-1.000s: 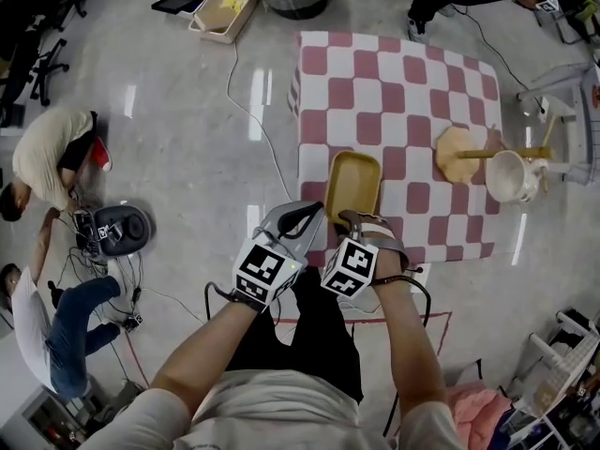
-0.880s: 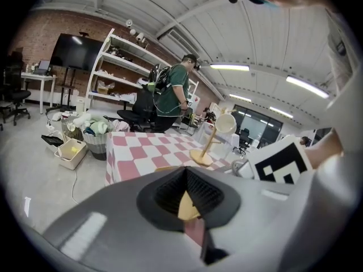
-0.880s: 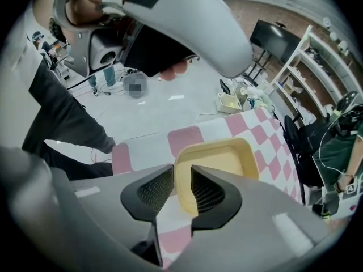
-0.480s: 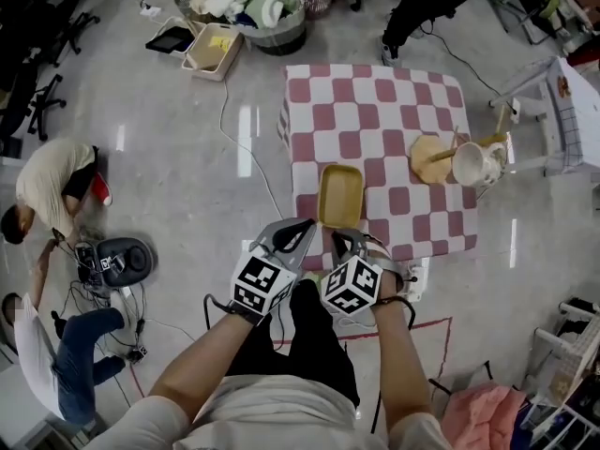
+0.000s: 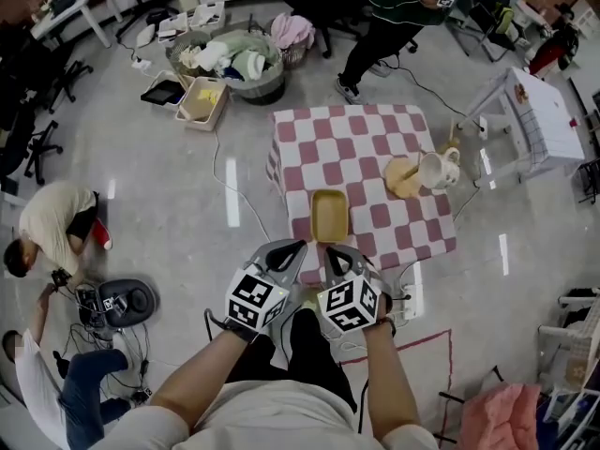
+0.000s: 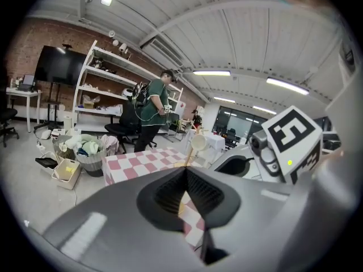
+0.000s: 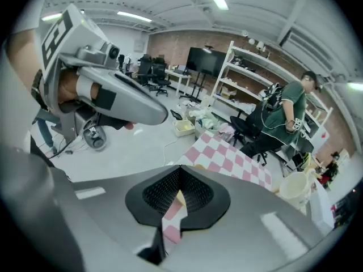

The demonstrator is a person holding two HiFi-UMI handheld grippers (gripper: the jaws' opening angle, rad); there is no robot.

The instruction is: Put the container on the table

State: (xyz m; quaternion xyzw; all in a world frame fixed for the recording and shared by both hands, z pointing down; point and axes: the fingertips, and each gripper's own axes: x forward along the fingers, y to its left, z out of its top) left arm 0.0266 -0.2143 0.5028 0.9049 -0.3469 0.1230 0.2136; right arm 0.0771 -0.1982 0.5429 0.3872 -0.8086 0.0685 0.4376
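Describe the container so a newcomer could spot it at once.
Find the table with the red-and-white checked cloth. Near its front edge, nearest the person, lies the container: shallow, yellow, rectangular. Its neighbours, a white mug and wooden stand, sit at the right edge.

the left forearm (image 5: 192, 378) and right forearm (image 5: 392, 382) reach forward from the torso, bare and roughly parallel, each ending in a held tool. the left tool (image 5: 296, 246) and right tool (image 5: 335, 249) sit close side by side, their tips angled in toward each other and pointing ahead. the left marker cube (image 5: 253, 298) and right marker cube (image 5: 349, 300) face up toward the head. in the left gripper view the jaws meet at their tips, closed on themselves; the right gripper view shows its jaws together the same way.
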